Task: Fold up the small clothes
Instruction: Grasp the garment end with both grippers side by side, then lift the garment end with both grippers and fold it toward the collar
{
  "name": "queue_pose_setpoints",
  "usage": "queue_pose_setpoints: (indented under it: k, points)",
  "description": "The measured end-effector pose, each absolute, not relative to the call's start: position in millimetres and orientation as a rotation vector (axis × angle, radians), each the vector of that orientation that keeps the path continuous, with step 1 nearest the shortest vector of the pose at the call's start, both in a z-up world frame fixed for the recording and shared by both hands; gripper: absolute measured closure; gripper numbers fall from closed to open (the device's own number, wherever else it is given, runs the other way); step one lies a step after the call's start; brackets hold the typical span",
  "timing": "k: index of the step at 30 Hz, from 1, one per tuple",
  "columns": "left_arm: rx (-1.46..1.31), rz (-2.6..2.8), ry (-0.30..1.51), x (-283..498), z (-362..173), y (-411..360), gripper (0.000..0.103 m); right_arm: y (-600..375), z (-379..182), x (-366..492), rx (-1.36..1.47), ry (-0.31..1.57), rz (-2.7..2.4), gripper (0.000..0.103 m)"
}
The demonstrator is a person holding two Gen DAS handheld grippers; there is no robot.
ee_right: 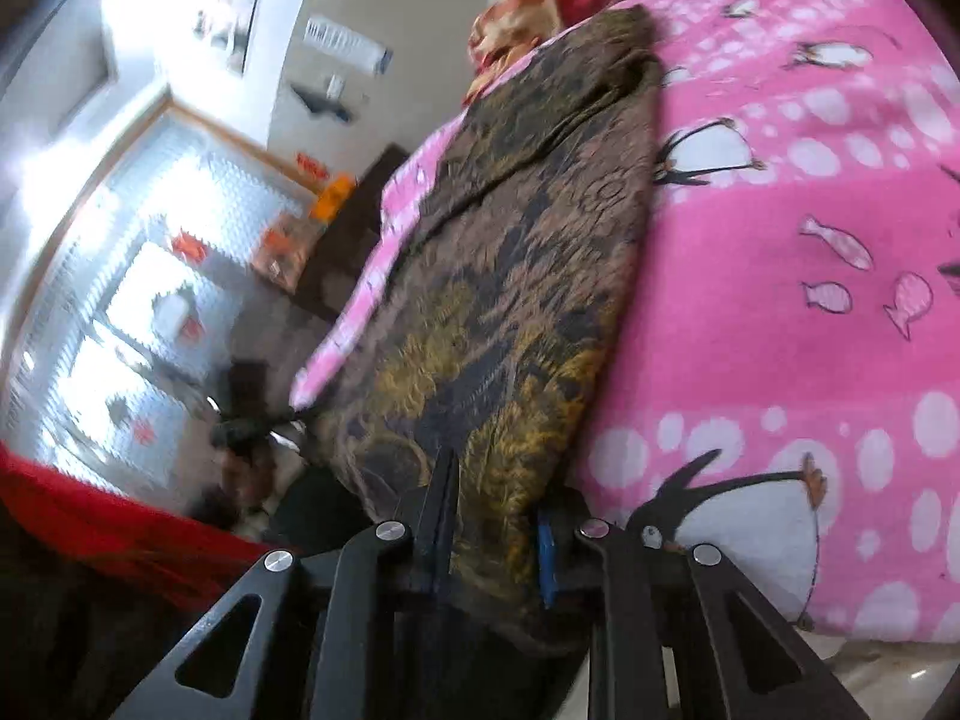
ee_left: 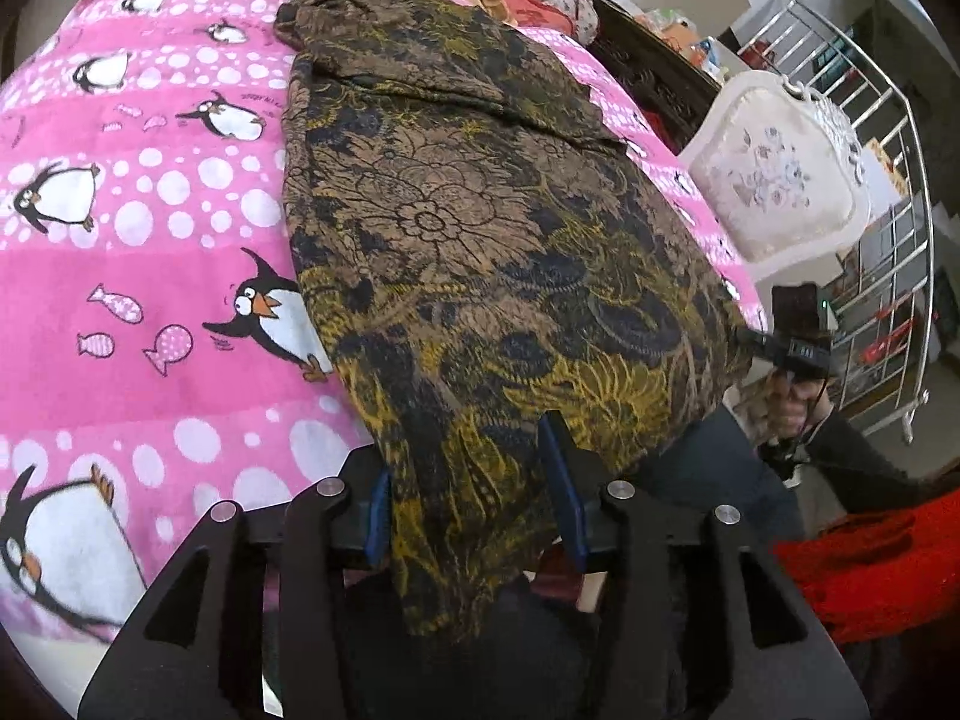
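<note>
Both grippers at the near hem of the garment (ee_left: 480, 228), laid on a blanket (ee_left: 150, 276)
Left gripper (ee_left: 474, 498) and right gripper (ee_right: 495, 516) each part-closed around cloth, apparently to lift the hem for a fold

Brown garment (ee_left: 480, 228) — black and mustard florals, pink blanket (ee_left: 150, 276) — white dots, penguins, fish

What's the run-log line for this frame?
left gripper: shut on brown floral garment near hem | right gripper: shut on same hem | garment flat on pink penguin blanket
</note>
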State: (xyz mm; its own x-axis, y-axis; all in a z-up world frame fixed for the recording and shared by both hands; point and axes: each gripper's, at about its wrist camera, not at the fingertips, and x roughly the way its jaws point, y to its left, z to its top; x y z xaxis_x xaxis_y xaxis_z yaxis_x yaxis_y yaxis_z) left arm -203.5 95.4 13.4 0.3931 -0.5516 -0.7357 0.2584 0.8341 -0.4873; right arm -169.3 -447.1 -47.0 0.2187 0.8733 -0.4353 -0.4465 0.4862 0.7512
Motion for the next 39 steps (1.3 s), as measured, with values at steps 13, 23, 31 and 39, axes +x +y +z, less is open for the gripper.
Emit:
queue_pose_setpoints:
  k: [13,23,31,39]
  points:
    - [-0.29,-0.436,1.03,-208,5,100,0.091,-430,-32,-176,0.405,0.935,0.889,0.084]
    - [-0.407,-0.505,1.057,-216,4,108,0.09,-428,-33,-171,0.415,0.939,0.897,0.084]
    - [-0.436,-0.504,1.055,-219,1,112,0.09,-430,-35,-168,0.411,0.949,0.899,0.084]
    - [-0.496,-0.468,0.924,-222,30,127,0.1,-442,-10,-173,0.44,0.831,0.941,0.099]
